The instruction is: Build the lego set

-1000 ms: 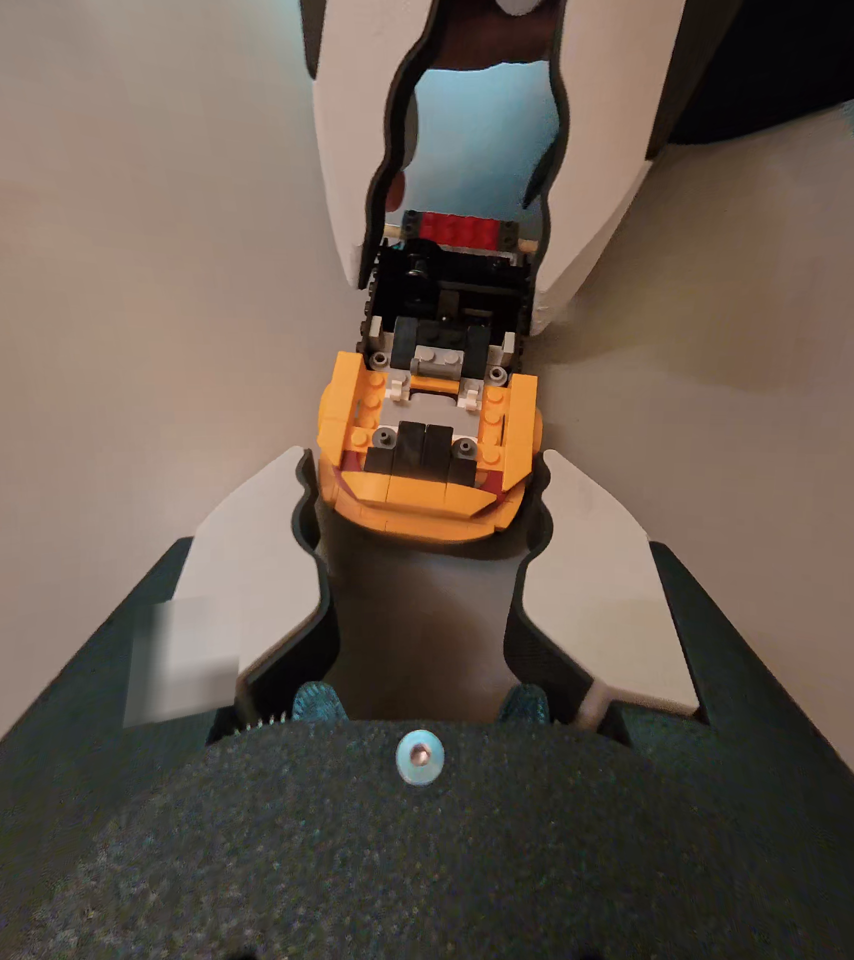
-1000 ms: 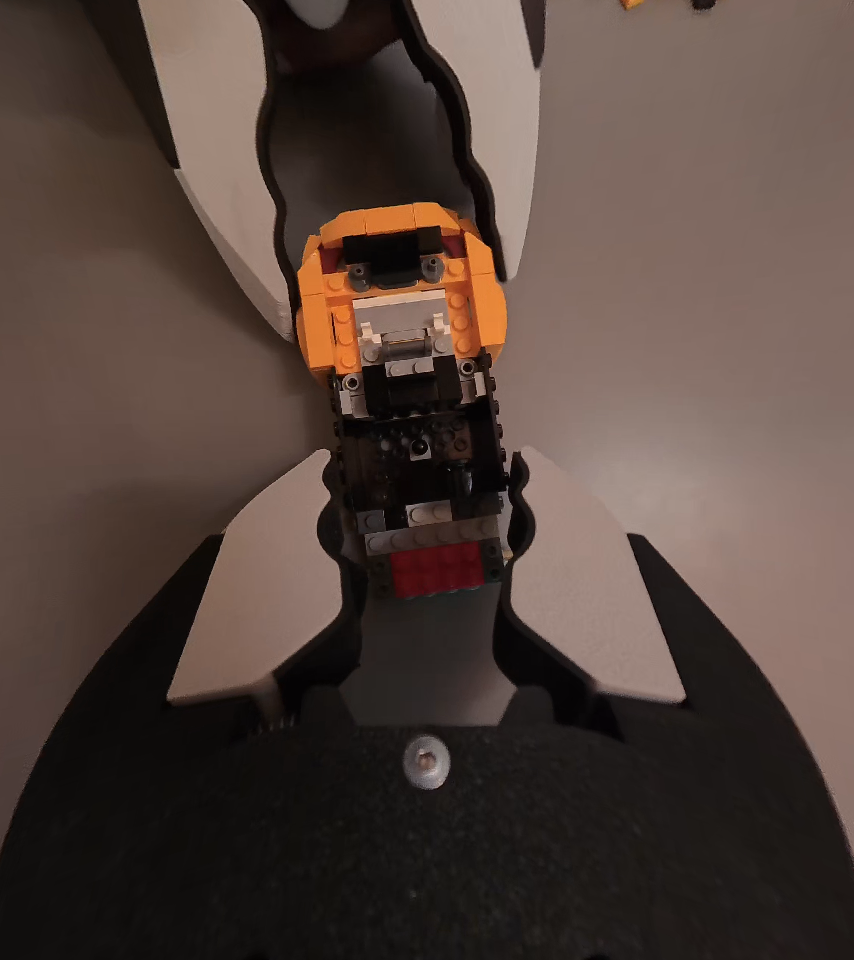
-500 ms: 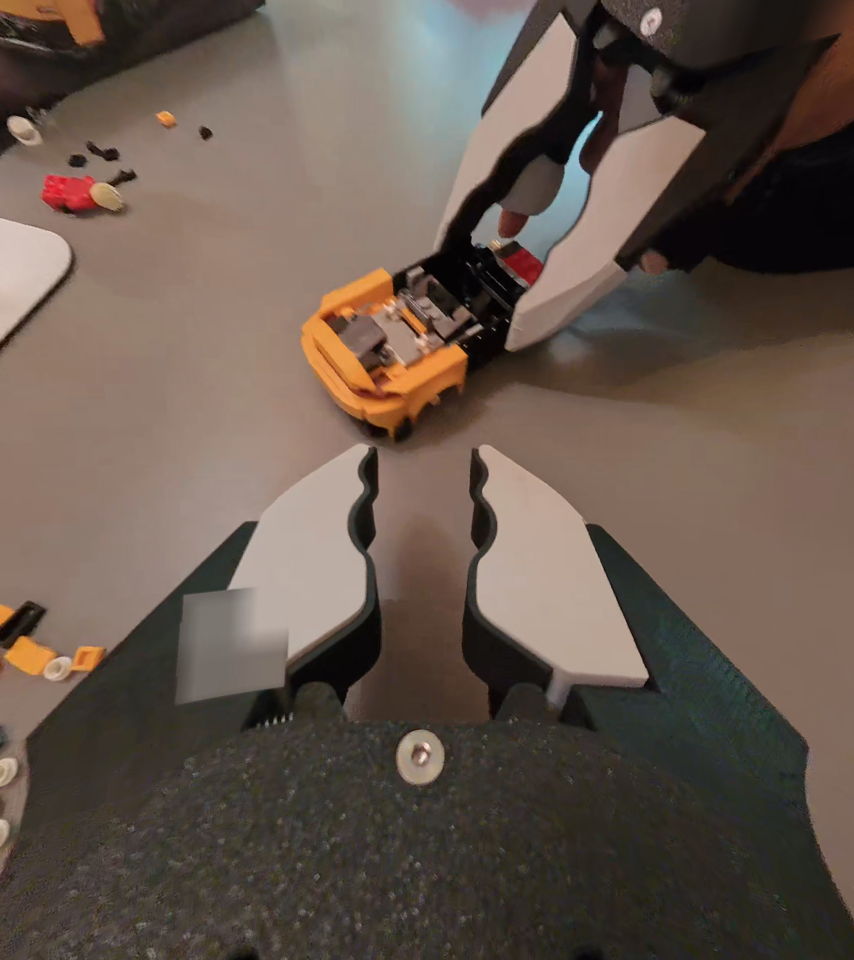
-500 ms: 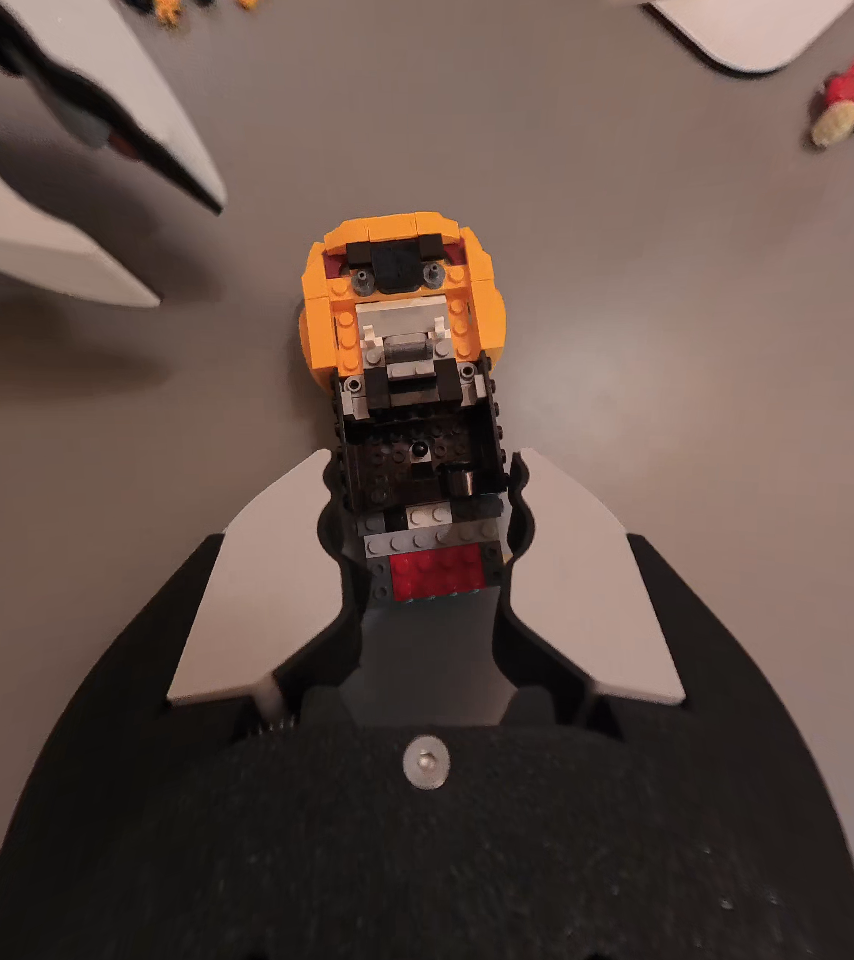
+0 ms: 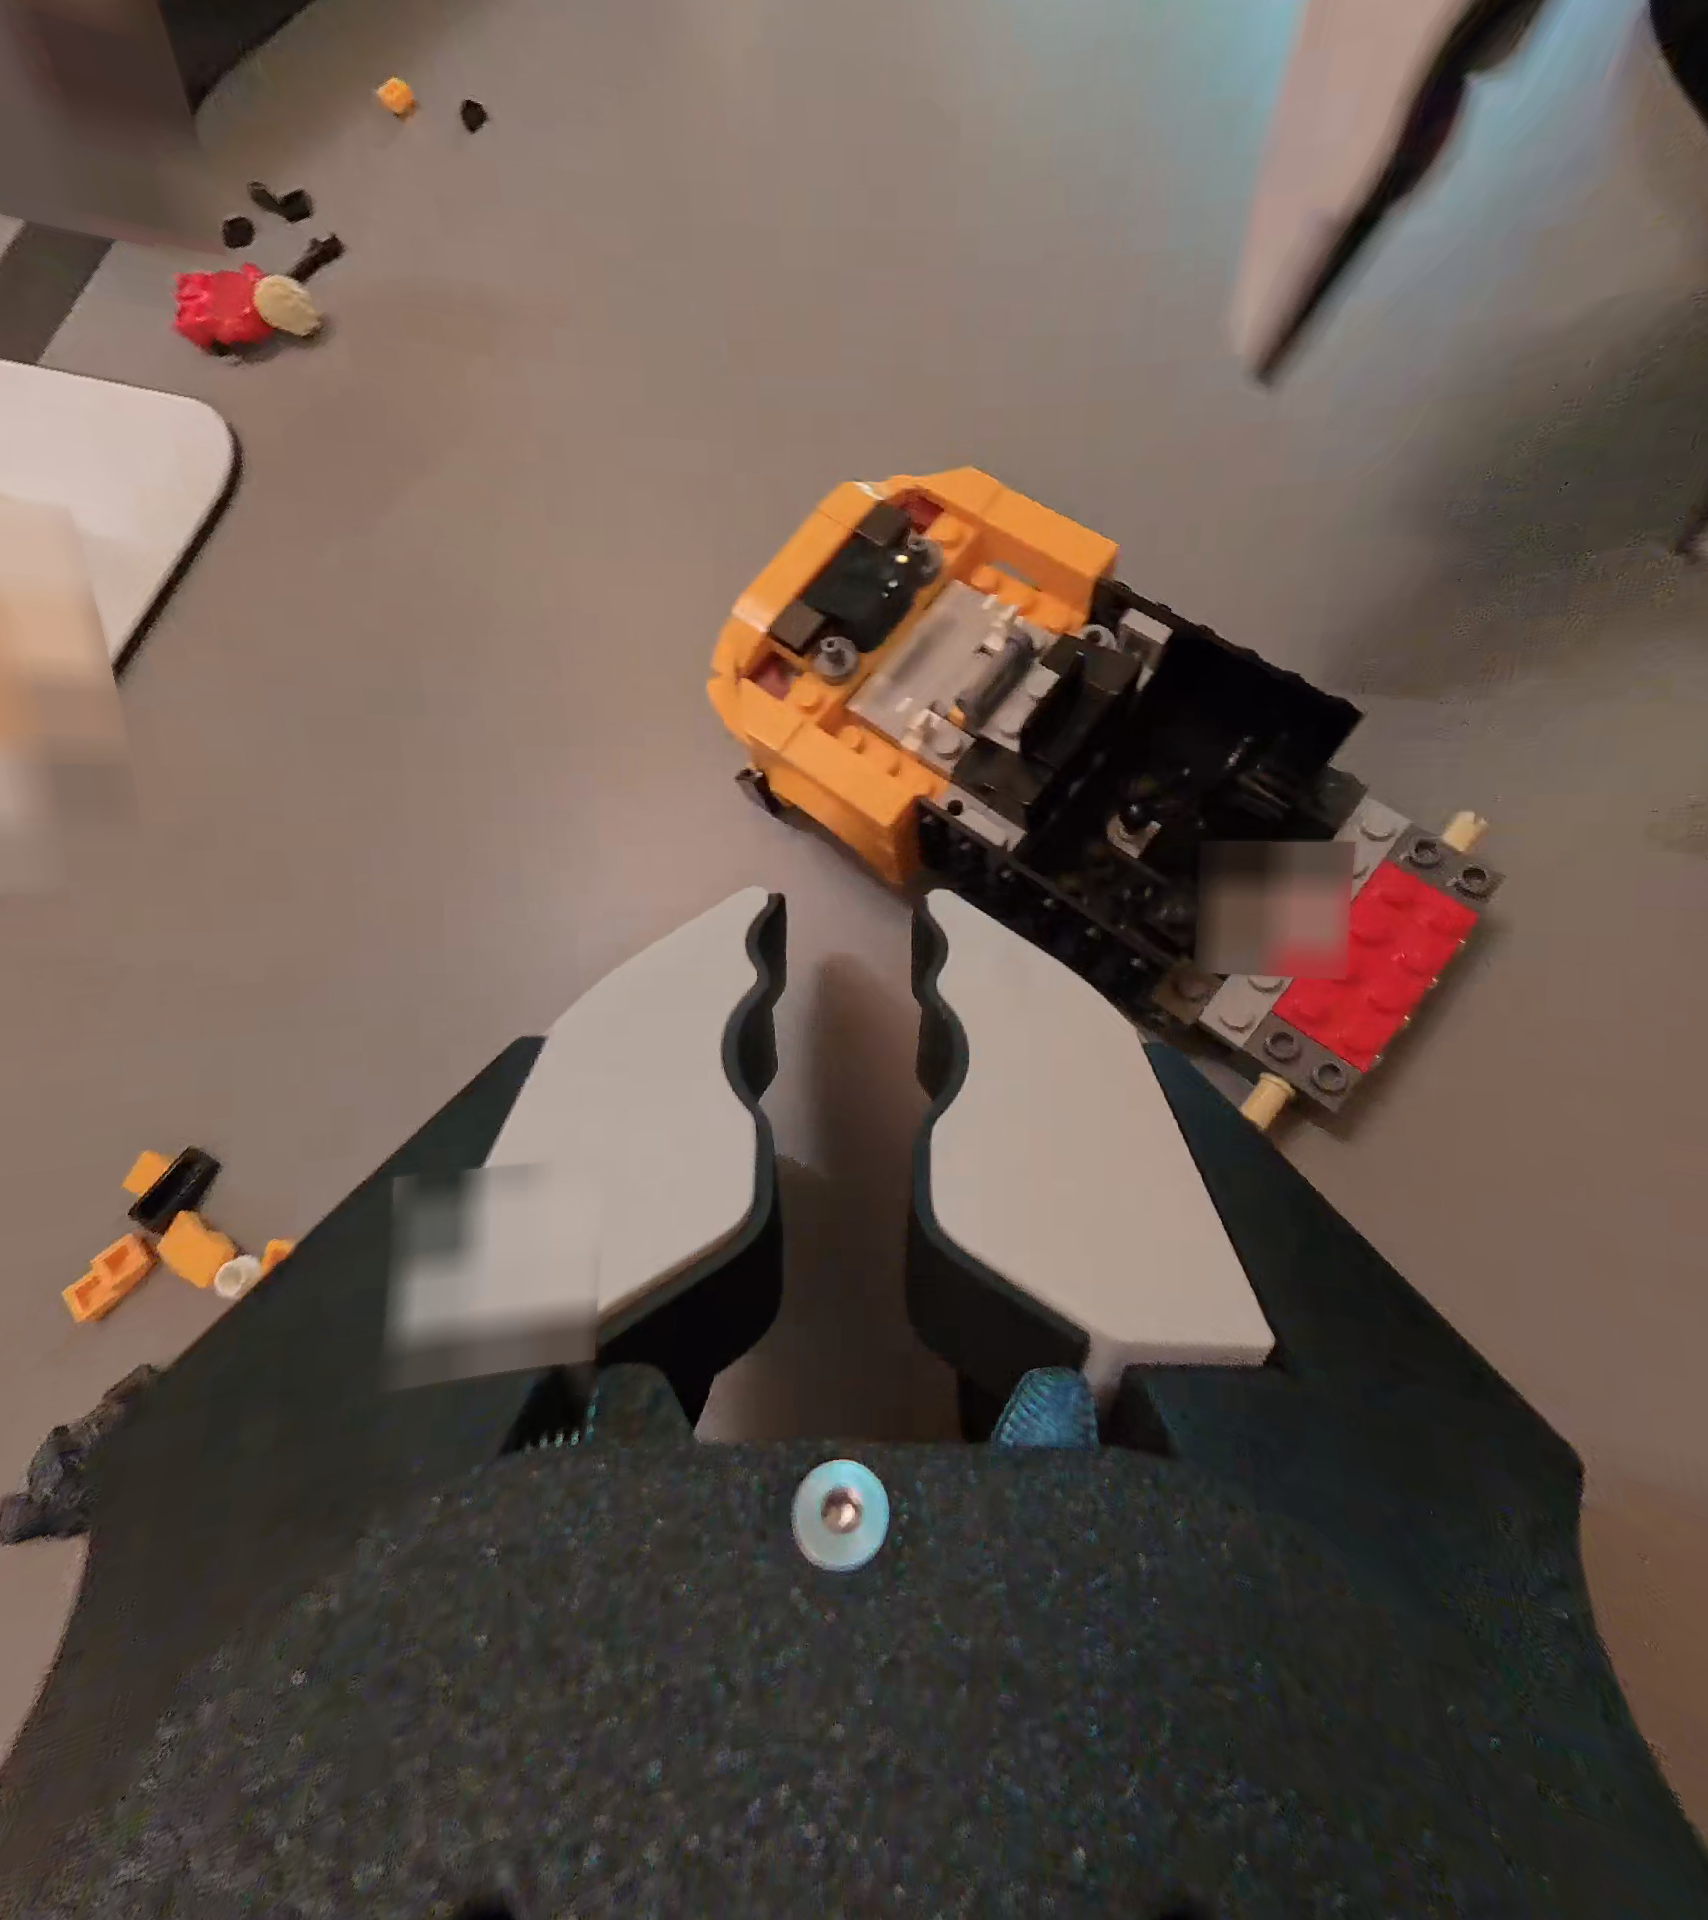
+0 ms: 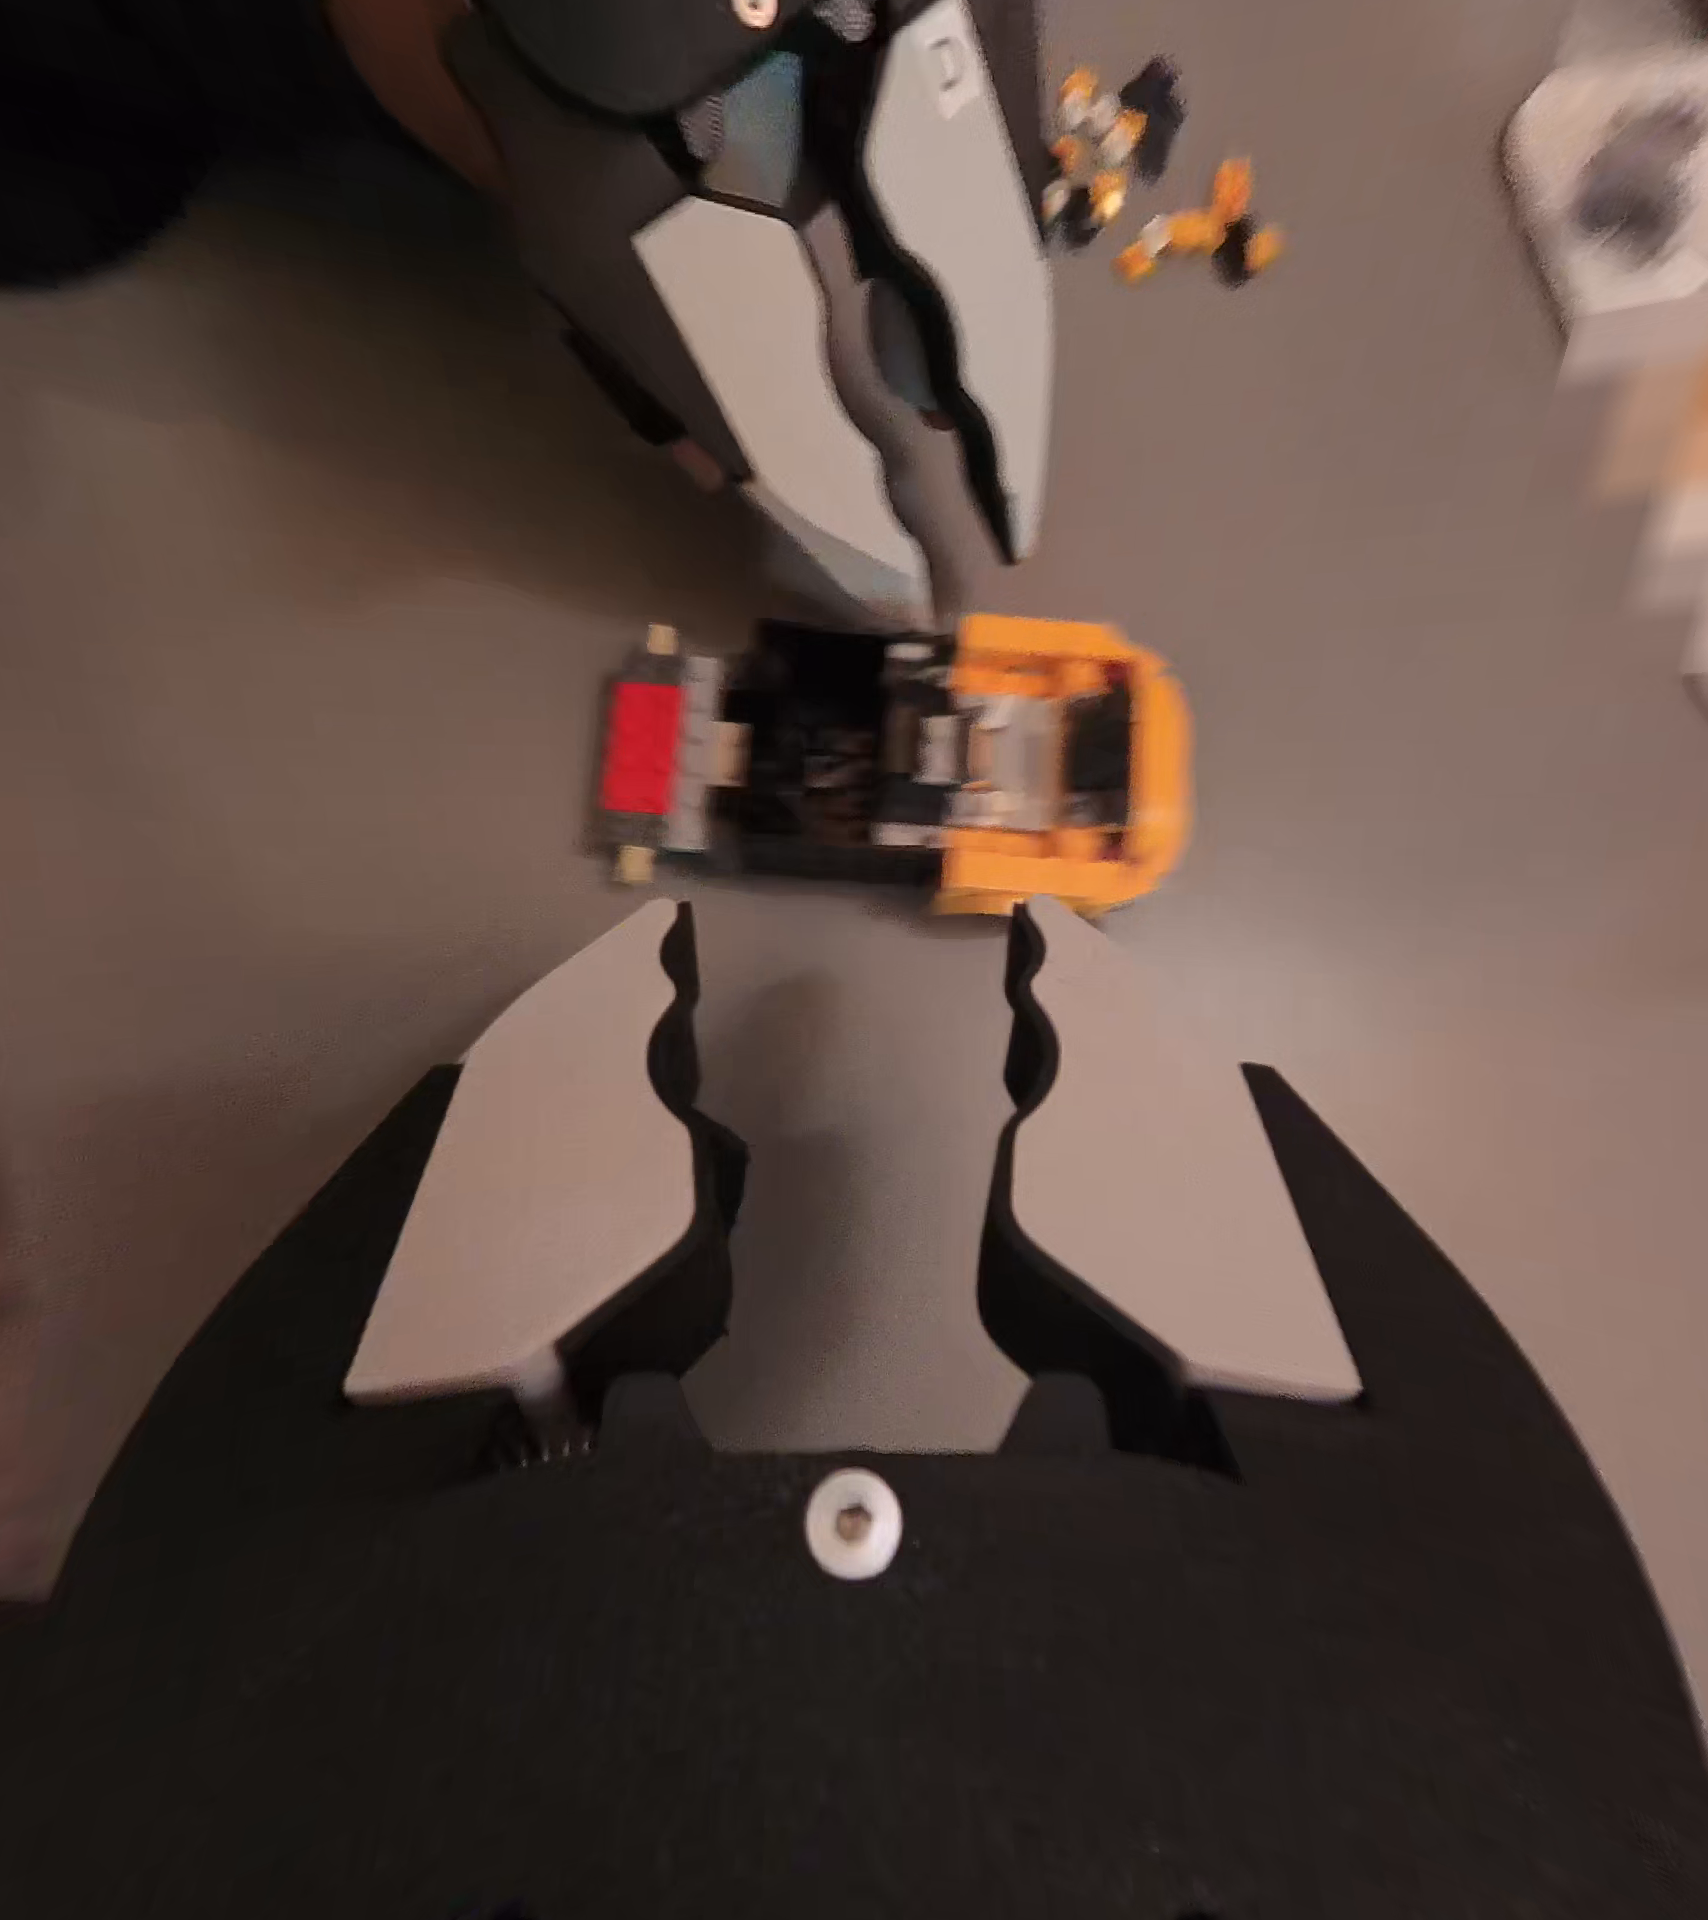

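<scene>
The partly built lego car point(image 5: 1016, 727) has an orange front, a black middle and a red rear plate, and rests on the grey table. My left gripper point(image 5: 848, 920) is empty, its jaws a narrow gap apart. It hovers just short of the car's side. My right gripper point(image 6: 850, 909) is open and empty, its tips just short of the car point(image 6: 881, 764), which lies crosswise beyond them. The left gripper also shows in the right wrist view point(image 6: 964, 561), on the car's far side. The right gripper shows blurred in the left wrist view point(image 5: 1484, 447), beyond the car.
Loose orange and black pieces point(image 5: 154, 1236) lie at the left. A red piece with a tan part point(image 5: 242, 307) and small black bits point(image 5: 278, 208) lie farther back. A white tray point(image 5: 102, 447) is at the left edge. More loose pieces point(image 6: 1141, 177) show in the right wrist view. The tips of one gripper are about 10 cm away from the tips of the other.
Both grippers have let go of the car and pulled back. The left jaws have narrowed. The car now lies free on the table, crosswise to the right gripper.
</scene>
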`<state>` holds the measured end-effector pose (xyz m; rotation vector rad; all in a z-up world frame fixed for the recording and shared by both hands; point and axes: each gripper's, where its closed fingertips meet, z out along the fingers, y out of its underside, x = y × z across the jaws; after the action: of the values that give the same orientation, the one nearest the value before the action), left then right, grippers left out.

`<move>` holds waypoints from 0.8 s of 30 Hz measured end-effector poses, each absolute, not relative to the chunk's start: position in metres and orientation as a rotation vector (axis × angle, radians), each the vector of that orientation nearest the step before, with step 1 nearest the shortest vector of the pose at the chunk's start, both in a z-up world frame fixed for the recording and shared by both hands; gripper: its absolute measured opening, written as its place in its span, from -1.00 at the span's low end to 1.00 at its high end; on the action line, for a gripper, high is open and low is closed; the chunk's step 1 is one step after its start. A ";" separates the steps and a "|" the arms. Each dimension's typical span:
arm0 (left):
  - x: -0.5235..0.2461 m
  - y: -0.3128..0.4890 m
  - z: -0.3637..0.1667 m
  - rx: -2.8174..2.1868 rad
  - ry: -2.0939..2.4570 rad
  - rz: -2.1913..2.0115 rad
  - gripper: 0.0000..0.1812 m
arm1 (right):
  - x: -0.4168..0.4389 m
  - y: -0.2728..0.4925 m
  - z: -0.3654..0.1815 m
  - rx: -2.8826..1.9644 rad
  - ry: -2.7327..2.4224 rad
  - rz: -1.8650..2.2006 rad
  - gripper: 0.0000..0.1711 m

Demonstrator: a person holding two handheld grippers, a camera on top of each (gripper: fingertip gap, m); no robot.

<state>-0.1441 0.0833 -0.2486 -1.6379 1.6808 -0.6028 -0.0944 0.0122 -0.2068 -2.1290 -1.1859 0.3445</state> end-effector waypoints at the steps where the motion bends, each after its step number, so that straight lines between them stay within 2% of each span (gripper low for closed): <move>1: -0.145 0.086 -0.246 -1.646 1.660 -0.614 -0.75 | -0.088 0.024 -0.204 -2.059 -1.258 0.313 -0.26; 5: -0.144 0.082 -0.242 -1.628 1.643 -0.700 -0.74 | -0.085 0.045 -0.221 -1.913 -1.628 0.333 -0.09; 8: -0.144 0.082 -0.245 -1.591 1.661 -0.687 -0.73 | -0.082 0.047 -0.245 -1.804 -2.022 0.144 0.08; 11: -0.142 0.084 -0.244 -1.586 1.639 -0.696 -0.74 | -0.091 0.053 -0.249 -1.544 -2.309 -0.002 0.18; 14: -0.141 0.088 -0.235 -1.584 1.590 -0.739 -0.75 | -0.108 0.051 -0.255 -1.391 -2.457 0.050 0.24; 17: -0.144 0.096 -0.229 -1.575 1.546 -0.752 -0.78 | -0.112 0.049 -0.261 -1.381 -2.559 0.137 0.22; 18: -0.145 0.098 -0.228 -1.579 1.532 -0.761 -0.78 | -0.114 0.051 -0.260 -1.367 -2.552 0.148 0.12; 19: -0.146 0.099 -0.228 -1.585 1.517 -0.778 -0.79 | -0.116 0.054 -0.258 -1.350 -2.529 0.154 -0.10; 24: -0.149 0.102 -0.221 -1.582 1.468 -0.845 -0.80 | -0.109 0.056 -0.255 -1.660 -2.327 0.251 -0.11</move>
<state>-0.1486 0.1015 -0.2210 -1.5823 1.4678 -0.8454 -0.1095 0.0564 -0.2546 -1.6600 -2.3271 0.2506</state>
